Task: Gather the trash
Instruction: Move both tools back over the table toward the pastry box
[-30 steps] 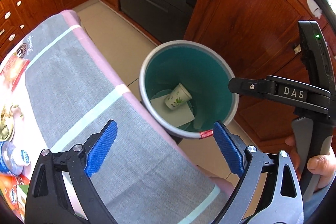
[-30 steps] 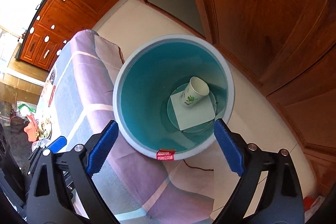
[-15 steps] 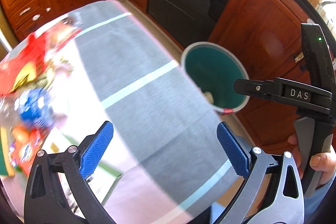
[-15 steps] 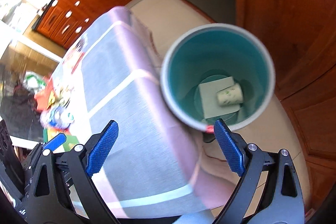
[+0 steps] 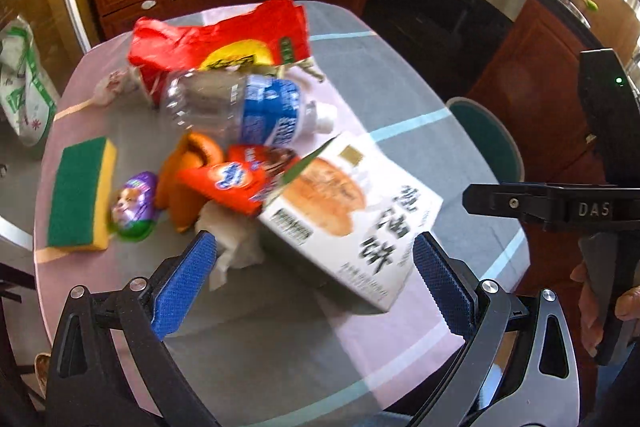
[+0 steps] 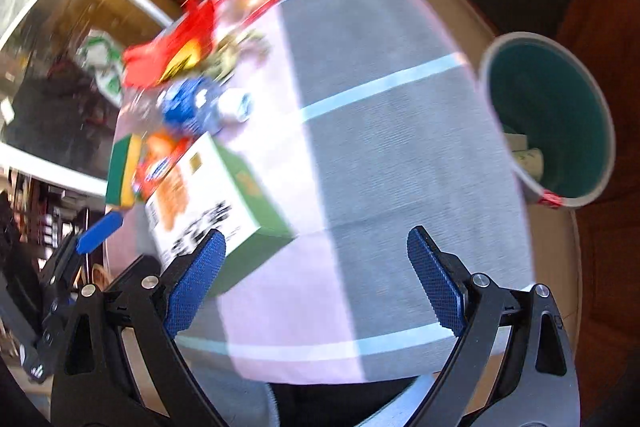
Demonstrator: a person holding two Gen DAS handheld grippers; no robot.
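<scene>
— From where is the left wrist view taken?
— From behind the left gripper (image 5: 316, 283), steeply downward along its fingers; a white carton (image 5: 352, 215) is seen close ahead between them, a clear bottle (image 5: 240, 107) beyond.

— And the right wrist view?
— From behind the right gripper (image 6: 316, 275), likewise tilted down, and blurred; bare tablecloth (image 6: 392, 131) lies ahead of the pads, the green-lined bin (image 6: 552, 115) off to their right.

— What is shared?
— The carton, the bottle, the cloth and the bin; each gripper is also caught at the edge of the other's view.

Right tongs (image 6: 316, 281) gape empty above the striped tablecloth (image 6: 392, 147) — box (image 6: 200, 195) at left, bin (image 6: 548, 115) at right.
</scene>
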